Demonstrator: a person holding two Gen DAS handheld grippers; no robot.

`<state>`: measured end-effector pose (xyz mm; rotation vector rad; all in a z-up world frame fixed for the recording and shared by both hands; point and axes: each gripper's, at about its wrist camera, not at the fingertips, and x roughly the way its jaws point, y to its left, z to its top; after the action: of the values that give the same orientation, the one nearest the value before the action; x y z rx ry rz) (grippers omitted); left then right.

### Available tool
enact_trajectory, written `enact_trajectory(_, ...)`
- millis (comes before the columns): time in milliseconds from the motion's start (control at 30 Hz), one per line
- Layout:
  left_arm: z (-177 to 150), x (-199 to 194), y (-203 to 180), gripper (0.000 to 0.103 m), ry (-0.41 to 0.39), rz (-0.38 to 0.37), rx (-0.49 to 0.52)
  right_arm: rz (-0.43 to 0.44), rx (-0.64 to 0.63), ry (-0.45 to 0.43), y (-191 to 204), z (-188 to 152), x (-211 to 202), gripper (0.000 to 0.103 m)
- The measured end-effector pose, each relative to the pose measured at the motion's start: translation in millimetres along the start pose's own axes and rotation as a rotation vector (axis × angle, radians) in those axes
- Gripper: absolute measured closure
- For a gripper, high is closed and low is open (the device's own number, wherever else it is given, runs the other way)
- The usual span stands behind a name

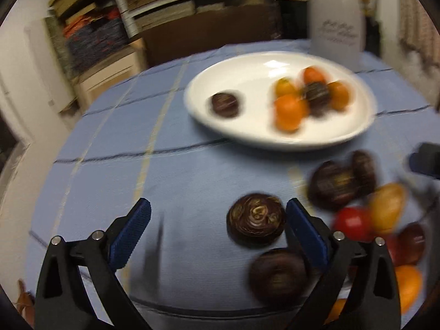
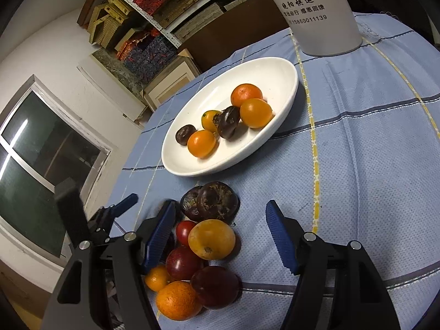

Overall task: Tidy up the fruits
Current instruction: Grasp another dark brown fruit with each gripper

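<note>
A dark brown round fruit (image 1: pixel 256 219) lies on the counter's blue checked cloth (image 1: pixel 192 176), just inside the right-hand finger of the left gripper (image 1: pixel 218 220), whose fingers stand wide open and hold nothing. It sits off-centre in the gap, nearly touching that finger, with a second dark fruit (image 1: pixel 277 275) just nearer the camera. The left hand is likely the nearer one for it. The right gripper (image 2: pixel 220 232) is also spread open and empty, over a pile with a yellow-orange fruit (image 2: pixel 211 239). Beyond, the white plate (image 2: pixel 275 68) already holds several orange and dark fruits.
</note>
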<state>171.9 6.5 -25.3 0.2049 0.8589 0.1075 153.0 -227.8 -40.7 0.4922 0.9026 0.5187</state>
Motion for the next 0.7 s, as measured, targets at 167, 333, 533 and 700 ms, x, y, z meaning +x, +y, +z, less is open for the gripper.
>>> enact_trajectory(167,0.5,4.5,26.4,0.006,0.032,-0.103,-0.114,0.000,-0.009,0.012,4.9,1.8,8.5,0.034)
enact_trajectory(333,0.1,9.2,19.6,0.006,0.041,-0.094,-0.080,-0.032,-0.057,0.045,20.0,5.0,26.7,0.038)
enact_trajectory(533,-3.0,12.7,20.4,0.006,0.059,-0.118,-0.098,-0.059,-0.040,0.092,19.2,5.1,49.3,0.041)
enact_trajectory(700,-1.9,14.7,20.1,0.010,0.058,-0.179,-0.105,-0.030,-0.007,0.090,12.4,3.9,53.3,0.061)
